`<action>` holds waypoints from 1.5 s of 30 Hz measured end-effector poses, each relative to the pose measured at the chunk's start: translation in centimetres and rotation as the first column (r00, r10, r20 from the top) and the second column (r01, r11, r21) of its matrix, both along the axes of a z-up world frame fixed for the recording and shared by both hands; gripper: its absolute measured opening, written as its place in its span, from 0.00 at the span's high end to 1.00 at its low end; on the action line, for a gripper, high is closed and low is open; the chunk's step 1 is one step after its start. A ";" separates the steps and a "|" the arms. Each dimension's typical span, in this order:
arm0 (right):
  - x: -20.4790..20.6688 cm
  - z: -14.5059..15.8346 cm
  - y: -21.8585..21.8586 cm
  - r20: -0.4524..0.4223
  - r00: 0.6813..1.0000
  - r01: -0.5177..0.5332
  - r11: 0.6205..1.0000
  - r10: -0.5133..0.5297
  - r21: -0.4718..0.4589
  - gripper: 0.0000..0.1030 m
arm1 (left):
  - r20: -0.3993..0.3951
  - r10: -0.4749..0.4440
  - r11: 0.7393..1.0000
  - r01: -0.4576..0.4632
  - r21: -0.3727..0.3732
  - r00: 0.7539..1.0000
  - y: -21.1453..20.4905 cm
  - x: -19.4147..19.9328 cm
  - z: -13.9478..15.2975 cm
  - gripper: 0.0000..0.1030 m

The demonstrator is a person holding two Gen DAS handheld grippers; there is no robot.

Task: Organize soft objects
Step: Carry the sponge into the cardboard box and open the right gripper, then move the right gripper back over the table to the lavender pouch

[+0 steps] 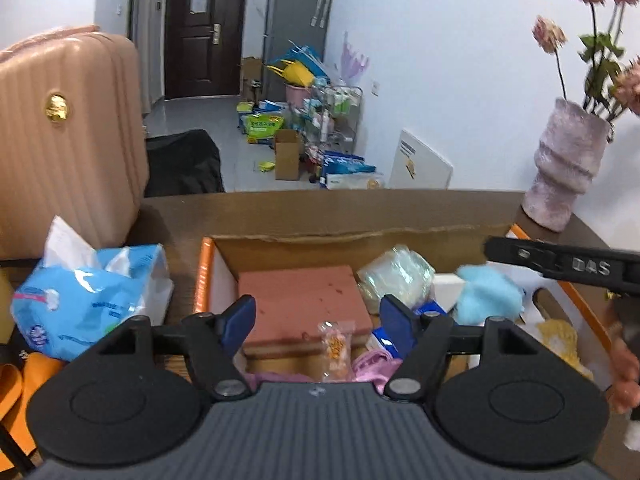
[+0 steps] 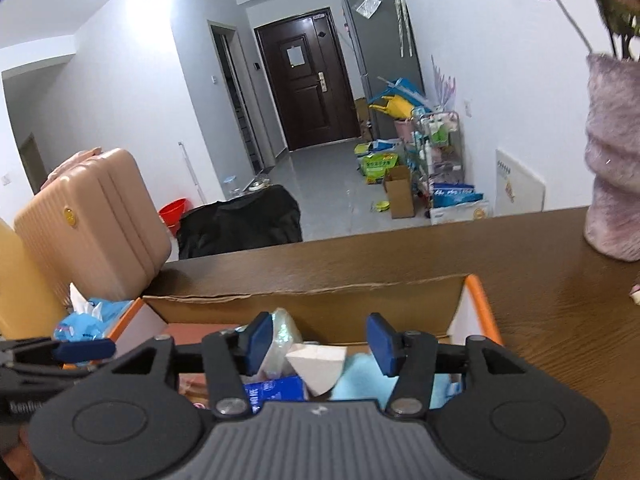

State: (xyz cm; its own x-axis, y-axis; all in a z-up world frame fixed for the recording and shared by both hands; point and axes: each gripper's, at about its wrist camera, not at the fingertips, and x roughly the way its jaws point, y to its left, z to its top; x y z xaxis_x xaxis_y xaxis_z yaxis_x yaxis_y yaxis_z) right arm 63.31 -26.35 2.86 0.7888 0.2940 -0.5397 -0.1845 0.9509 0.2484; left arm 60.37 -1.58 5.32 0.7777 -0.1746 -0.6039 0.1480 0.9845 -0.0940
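Two grippers spread empty above the cardboard box [image 1: 280,240]
Inside the box: a fluffy light-blue soft toy [image 1: 486,296] at its right, a flat terracotta sponge block [image 1: 304,300] at its left, pink cloth [image 1: 376,364] at its near edge; left gripper [image 1: 318,312] and right gripper [image 2: 318,340] both open, nothing pinched

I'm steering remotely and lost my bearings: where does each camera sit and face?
Left wrist: on the left gripper, open, above the orange-edged cardboard box; the right gripper's black finger crosses at right.
Right wrist: on the right gripper, open over the same box.
Shared: box, pink ribbed suitcase, dark brown door.
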 end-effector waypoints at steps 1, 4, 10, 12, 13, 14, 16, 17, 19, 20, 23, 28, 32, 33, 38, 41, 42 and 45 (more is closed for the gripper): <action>-0.5 0.6 -0.2 0.005 1.000 0.004 1.000 -0.004 -0.003 0.50 | 0.004 0.004 1.000 -0.004 -0.006 1.000 0.2 -0.3 0.4 0.31; -2.3 2.7 -0.8 0.030 1.000 0.006 1.000 -0.006 -0.021 0.49 | 0.029 0.013 1.000 -0.013 -0.004 1.000 0.7 -1.8 2.0 0.31; -8.7 6.8 -2.0 0.092 0.996 0.000 0.999 0.004 -0.043 0.43 | 0.134 0.023 0.999 -0.027 0.023 0.991 2.3 -8.8 5.9 0.25; -12.0 7.9 -2.5 0.118 0.993 -0.009 0.999 0.015 -0.052 0.38 | 0.167 0.025 0.999 -0.028 0.016 0.986 3.0 -12.3 6.9 0.21; -13.8 8.1 -2.6 0.129 0.991 -0.015 0.998 0.022 -0.056 0.36 | 0.188 0.026 1.000 -0.028 0.008 0.982 3.5 -14.6 7.3 0.18; -15.7 8.3 -2.7 0.137 0.990 -0.022 0.998 0.030 -0.057 0.35 | 0.201 0.030 1.000 -0.031 0.004 0.979 3.8 -16.5 7.5 0.18; -19.2 8.2 -3.0 0.152 0.987 -0.043 0.997 0.051 -0.060 0.35 | 0.226 0.017 1.000 -0.019 0.008 0.974 4.4 -21.0 7.4 0.15; -21.3 7.9 -3.0 0.156 0.986 -0.054 0.996 0.064 -0.067 0.34 | 0.235 0.014 1.000 -0.018 0.012 0.972 4.6 -23.1 7.1 0.12; -25.0 7.2 -2.7 0.167 0.983 -0.064 0.995 0.076 -0.076 0.31 | 0.237 0.031 0.999 -0.033 0.008 0.971 5.2 -27.0 6.1 0.10; -27.0 6.7 -2.6 0.170 0.982 -0.072 0.994 0.086 -0.086 0.30 | 0.230 0.037 0.999 -0.040 0.008 0.972 5.4 -28.6 5.5 0.10; -32.2 5.3 -2.0 0.188 0.978 -0.077 0.992 0.094 -0.097 0.29 | 0.221 0.097 0.995 -0.099 -0.001 0.971 6.2 -33.6 3.6 0.10; -40.4 2.8 -1.5 0.199 0.977 -0.058 0.996 0.072 -0.073 0.25 | 0.190 0.160 0.987 -0.161 -0.011 0.969 6.6 -40.4 1.0 0.10; -44.8 0.5 -0.7 0.156 0.985 -0.063 0.997 0.070 -0.047 0.24 | 0.153 0.140 0.990 -0.140 -0.013 0.978 6.3 -43.6 -0.5 0.09; -45.4 0.1 -0.6 0.144 0.987 -0.060 0.997 0.066 -0.051 0.24 | 0.141 0.132 0.991 -0.132 -0.011 0.981 6.3 -44.0 -0.9 0.09; -47.2 -0.8 0.0 0.124 0.991 -0.050 0.996 0.059 -0.080 0.24 | 0.100 0.106 0.994 -0.105 -0.013 0.989 6.0 -44.7 -2.0 0.08; -46.8 -0.9 0.2 0.124 0.990 -0.052 0.996 0.061 -0.072 0.24 | 0.090 0.095 0.995 -0.092 -0.037 0.991 5.6 -44.3 -2.3 0.09; -46.4 -1.1 0.3 0.120 0.991 -0.058 0.996 0.066 -0.065 0.24 | 0.080 0.091 0.995 -0.087 -0.050 0.993 5.3 -43.8 -2.5 0.09; -44.2 -1.7 1.1 0.103 0.992 -0.071 0.997 0.074 -0.037 0.24 | 0.038 0.075 0.991 -0.071 -0.112 0.996 4.5 -42.2 -2.9 0.14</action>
State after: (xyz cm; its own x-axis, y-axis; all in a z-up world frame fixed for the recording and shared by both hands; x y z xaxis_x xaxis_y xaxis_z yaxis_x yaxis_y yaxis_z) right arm 19.11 -25.23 1.13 0.8187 0.3357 -0.4660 -0.2763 0.9415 0.1928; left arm 18.16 2.96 2.41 0.8148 -0.1805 -0.5509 0.0822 0.9766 -0.1986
